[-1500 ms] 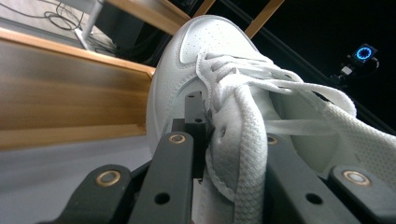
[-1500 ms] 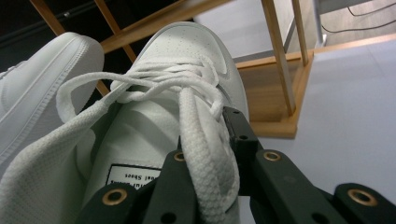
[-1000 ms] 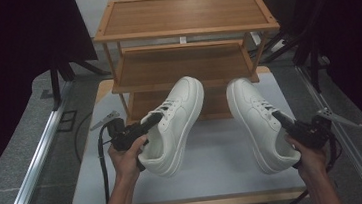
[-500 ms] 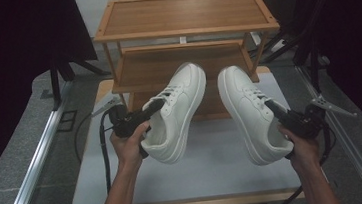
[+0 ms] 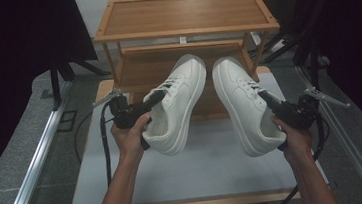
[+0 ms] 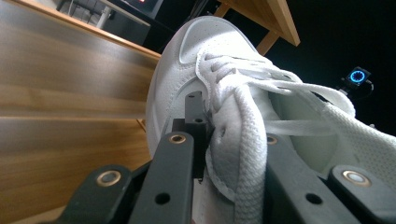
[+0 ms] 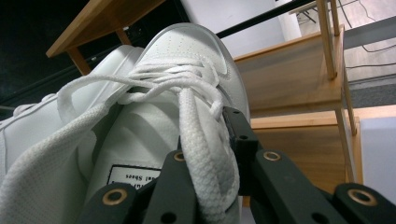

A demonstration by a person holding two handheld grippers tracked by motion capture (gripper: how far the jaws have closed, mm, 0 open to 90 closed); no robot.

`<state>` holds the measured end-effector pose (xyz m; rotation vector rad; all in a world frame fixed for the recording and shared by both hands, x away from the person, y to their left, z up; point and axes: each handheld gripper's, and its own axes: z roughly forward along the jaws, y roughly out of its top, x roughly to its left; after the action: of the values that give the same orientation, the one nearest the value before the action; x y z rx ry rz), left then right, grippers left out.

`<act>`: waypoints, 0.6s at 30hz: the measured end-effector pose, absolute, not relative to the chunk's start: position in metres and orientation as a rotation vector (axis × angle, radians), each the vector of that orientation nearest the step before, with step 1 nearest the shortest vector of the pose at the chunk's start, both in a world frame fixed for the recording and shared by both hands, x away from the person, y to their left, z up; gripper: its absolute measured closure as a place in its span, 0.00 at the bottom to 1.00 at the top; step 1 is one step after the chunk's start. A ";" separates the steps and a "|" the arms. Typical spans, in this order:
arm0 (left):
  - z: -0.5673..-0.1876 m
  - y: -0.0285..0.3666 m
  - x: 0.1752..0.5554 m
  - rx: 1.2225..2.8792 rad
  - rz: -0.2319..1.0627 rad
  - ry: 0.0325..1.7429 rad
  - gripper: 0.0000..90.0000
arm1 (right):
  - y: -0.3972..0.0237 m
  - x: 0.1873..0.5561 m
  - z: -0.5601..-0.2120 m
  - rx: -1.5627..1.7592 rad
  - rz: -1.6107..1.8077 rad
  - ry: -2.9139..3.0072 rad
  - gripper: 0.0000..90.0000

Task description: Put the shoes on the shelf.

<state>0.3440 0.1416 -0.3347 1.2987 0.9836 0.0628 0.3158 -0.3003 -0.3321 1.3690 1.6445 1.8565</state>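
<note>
Wooden shoe rack [image 5: 183,16] stands at upper centre behind the pale worktop [image 5: 215,169]. Both white sneakers are held aloft at frame centre, toes toward the shelves, judged ready for shelving. Left gripper [image 5: 156,98] fingers clamp the left sneaker [image 5: 181,97] at its laces; right gripper [image 5: 264,96] fingers likewise grip the right sneaker [image 5: 241,101].

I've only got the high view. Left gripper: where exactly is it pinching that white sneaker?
Observer: The left gripper is clamped on the left sneaker at its side wall by the laces; one jaw is outside, the other inside the opening.
Operator: And the right?
Observer: The right gripper grips the right sneaker the same way, with a lace draped between its jaws.
Operator: Anything inside that shoe?
Observer: A white label with black print, partly hidden; I can read "Shoes".
</note>
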 end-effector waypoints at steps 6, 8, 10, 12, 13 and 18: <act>-0.327 0.139 0.351 1.283 0.067 0.989 0.92 | -0.293 0.324 -0.323 1.389 1.851 1.621 0.92; -0.327 0.139 0.352 1.284 0.069 0.991 0.92 | -0.292 0.325 -0.322 1.386 1.844 1.622 0.92; -0.324 0.138 0.355 1.282 0.078 0.996 0.92 | -0.288 0.329 -0.320 1.393 1.843 1.618 0.92; -0.324 0.137 0.356 1.281 0.078 0.997 0.92 | -0.287 0.330 -0.319 1.391 1.839 1.619 0.92; -0.323 0.137 0.357 1.275 0.076 1.001 0.92 | -0.286 0.331 -0.318 1.394 1.839 1.616 0.92; -0.319 0.137 0.362 1.270 0.081 1.009 0.92 | -0.279 0.339 -0.314 1.410 1.836 1.602 0.92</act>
<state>0.3618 0.1369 -0.3189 1.2704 1.0093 0.0812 0.3385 -0.2794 -0.3138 1.4101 1.6021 1.8358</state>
